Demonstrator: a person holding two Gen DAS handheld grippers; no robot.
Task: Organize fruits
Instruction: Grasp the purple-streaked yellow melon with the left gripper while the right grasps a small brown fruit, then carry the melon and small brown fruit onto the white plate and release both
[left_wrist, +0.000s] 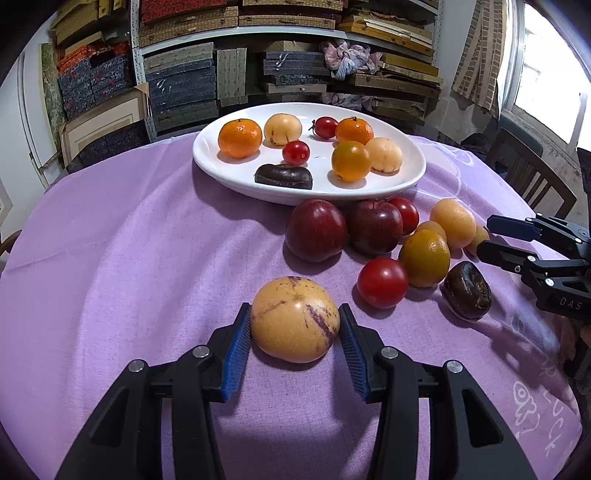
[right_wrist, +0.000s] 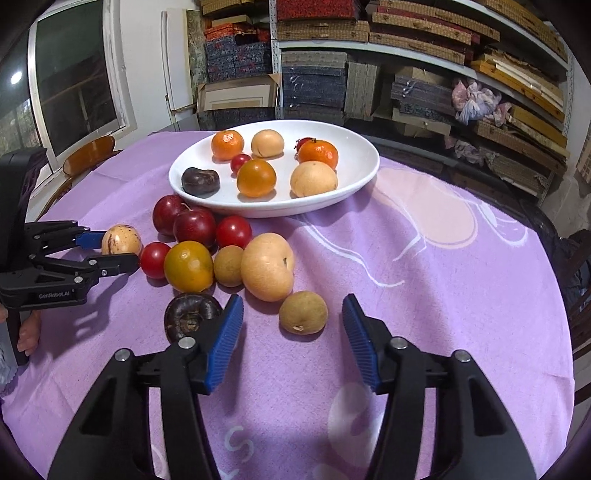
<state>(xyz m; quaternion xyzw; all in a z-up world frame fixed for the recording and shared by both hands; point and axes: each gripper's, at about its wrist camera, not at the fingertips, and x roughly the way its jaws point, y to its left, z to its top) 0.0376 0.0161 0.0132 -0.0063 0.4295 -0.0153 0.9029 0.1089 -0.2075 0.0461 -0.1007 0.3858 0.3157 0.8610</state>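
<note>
In the left wrist view, the left gripper (left_wrist: 294, 325) is clamping a pale yellow fruit with purple streaks (left_wrist: 294, 319), its blue pads pressing on both sides while the fruit is sitting on the purple tablecloth (left_wrist: 129, 258). Beyond it a white plate (left_wrist: 413, 173) is holding eight fruits: three oranges, two pale yellow fruits, two cherry tomatoes and one dark brown fruit. Between plate and gripper, on the cloth to the right, are lying two dark red plums, two red tomatoes, one greenish orange, another dark brown fruit and several tan fruits partly hiding each other. The right gripper (left_wrist: 484, 236) is reaching in from the right edge, its tips beside a small tan fruit; whether they are touching it I cannot tell. In the right wrist view, the right gripper (right_wrist: 291, 317) is standing open around a small tan round fruit (right_wrist: 303, 312), which is lying between the pads with a clear gap on each side. The dark brown fruit (right_wrist: 188, 315) is sitting just left of the left finger. The left gripper (right_wrist: 110, 251) is showing at the left edge, closed on the streaked fruit (right_wrist: 121, 238).
</note>
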